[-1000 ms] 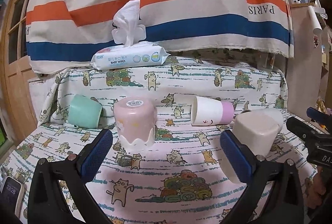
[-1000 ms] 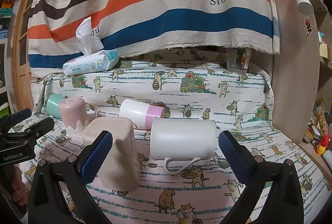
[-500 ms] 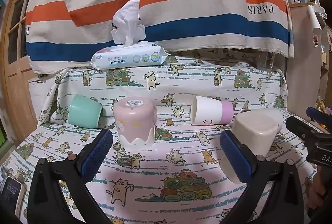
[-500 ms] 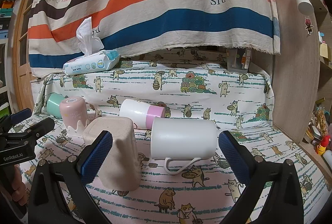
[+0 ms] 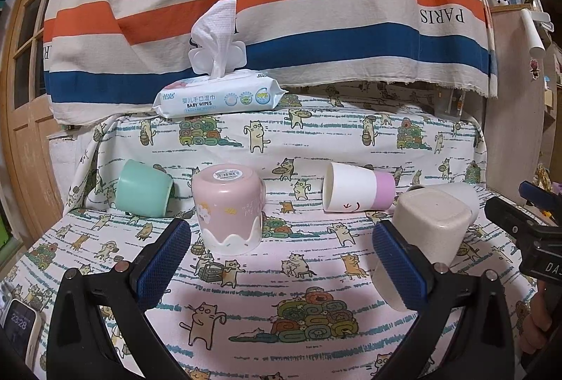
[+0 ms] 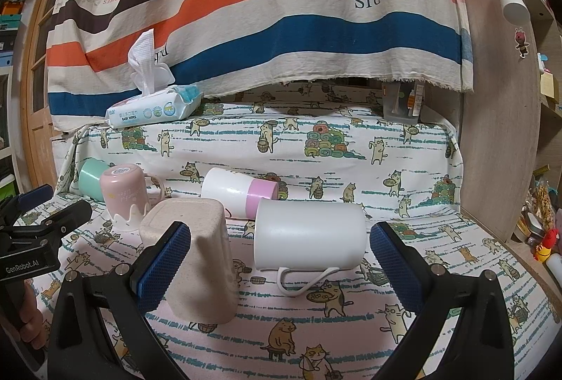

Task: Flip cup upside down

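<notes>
Several cups sit on the cat-print cloth. A pink cup (image 5: 228, 207) stands upside down, also in the right wrist view (image 6: 123, 197). A beige square cup (image 6: 196, 253) stands upside down (image 5: 426, 232). A white mug (image 6: 309, 234) lies on its side, handle towards me. A white-and-lilac cup (image 5: 358, 192) and a mint cup (image 5: 142, 188) lie on their sides. My left gripper (image 5: 281, 264) is open and empty, just in front of the pink cup. My right gripper (image 6: 281, 264) is open and empty, in front of the white mug.
A pack of baby wipes (image 5: 217, 97) lies on the raised ledge behind. A striped cloth (image 5: 281, 11) hangs at the back. A wooden cabinet side (image 6: 498, 134) stands at the right. A phone (image 5: 17, 330) lies at the near left.
Almost nothing has moved. Both grippers stay open; the views have drifted only slightly.
</notes>
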### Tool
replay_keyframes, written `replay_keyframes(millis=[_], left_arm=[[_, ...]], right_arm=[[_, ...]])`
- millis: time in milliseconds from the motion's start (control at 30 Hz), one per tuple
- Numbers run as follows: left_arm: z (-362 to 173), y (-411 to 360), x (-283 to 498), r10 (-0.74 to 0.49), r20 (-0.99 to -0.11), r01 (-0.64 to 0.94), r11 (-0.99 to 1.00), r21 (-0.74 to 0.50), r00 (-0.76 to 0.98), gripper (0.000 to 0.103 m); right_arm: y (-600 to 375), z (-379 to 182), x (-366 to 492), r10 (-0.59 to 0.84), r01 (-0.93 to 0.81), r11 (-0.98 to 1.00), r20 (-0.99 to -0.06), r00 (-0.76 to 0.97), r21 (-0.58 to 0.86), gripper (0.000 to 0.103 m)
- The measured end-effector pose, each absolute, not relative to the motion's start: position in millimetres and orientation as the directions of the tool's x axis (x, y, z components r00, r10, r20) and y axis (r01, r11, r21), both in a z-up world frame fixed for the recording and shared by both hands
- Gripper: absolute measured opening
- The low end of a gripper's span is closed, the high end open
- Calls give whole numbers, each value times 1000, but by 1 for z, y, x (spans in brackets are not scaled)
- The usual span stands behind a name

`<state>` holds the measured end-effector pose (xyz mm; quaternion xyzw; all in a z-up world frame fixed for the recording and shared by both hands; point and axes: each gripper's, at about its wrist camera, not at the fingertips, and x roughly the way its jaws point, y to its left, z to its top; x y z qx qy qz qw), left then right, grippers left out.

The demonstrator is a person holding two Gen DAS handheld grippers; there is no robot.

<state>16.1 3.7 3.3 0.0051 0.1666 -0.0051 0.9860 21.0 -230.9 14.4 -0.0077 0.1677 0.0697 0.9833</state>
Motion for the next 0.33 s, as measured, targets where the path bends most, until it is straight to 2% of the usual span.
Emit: replay_keyframes(millis=[333], left_arm=[[3,4,16,-8,-328,11,1000,8,945,103]], right_arm=[[-231,15,21,135,-140,990,-331,934,8,103]])
